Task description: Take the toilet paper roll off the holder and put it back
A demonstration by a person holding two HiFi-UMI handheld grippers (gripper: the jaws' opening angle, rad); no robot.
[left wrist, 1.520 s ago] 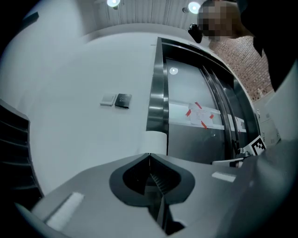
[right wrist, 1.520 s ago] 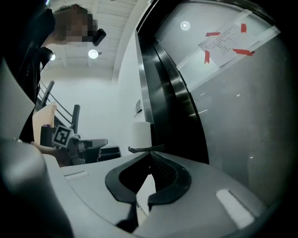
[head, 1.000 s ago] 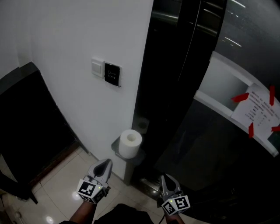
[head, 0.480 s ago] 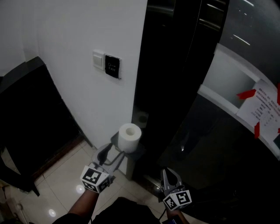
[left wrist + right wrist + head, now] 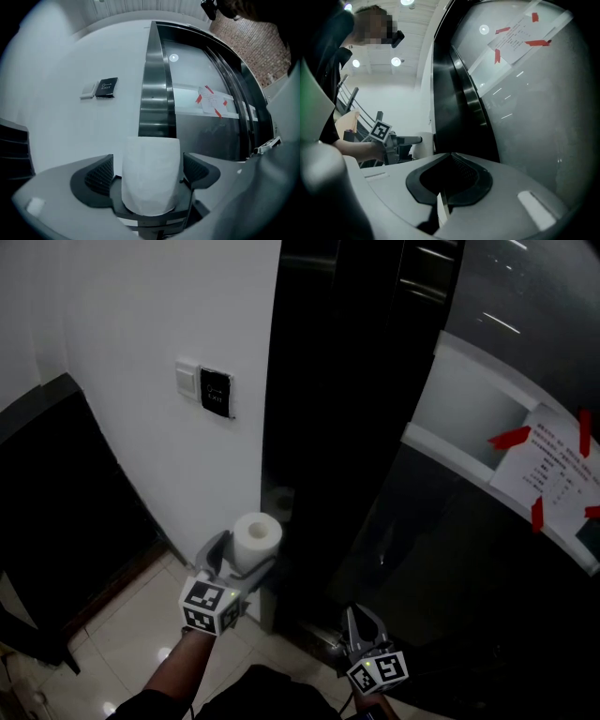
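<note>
The left tongs (image 5: pixel 149 172) are opening around the toilet paper roll (image 5: pixel 256 538). Their dark ribbed pads (image 5: pixel 100 175) stand on either side of the roll, with a thin gap showing at each side, so they are not pressing on it. The roll stands upright on its dark grey holder (image 5: pixel 151 219), which sits at the foot of a glossy black column (image 5: pixel 323 427).

The right tongs (image 5: pixel 451 161) are closed, with the two pads together and nothing between them. In the head view they hang lower and to the right, well apart from the roll, pointing at the dark panelling.

Left of the column is a white wall (image 5: pixel 112 324) carrying a pale switch plate (image 5: pixel 187 380) and, just beside it, a black exit button panel (image 5: pixel 216 393). To the right, a printed notice (image 5: pixel 551 470) is fixed to the glass with red tape. Pale glossy floor tiles (image 5: pixel 127 643) lie below the left arm.
</note>
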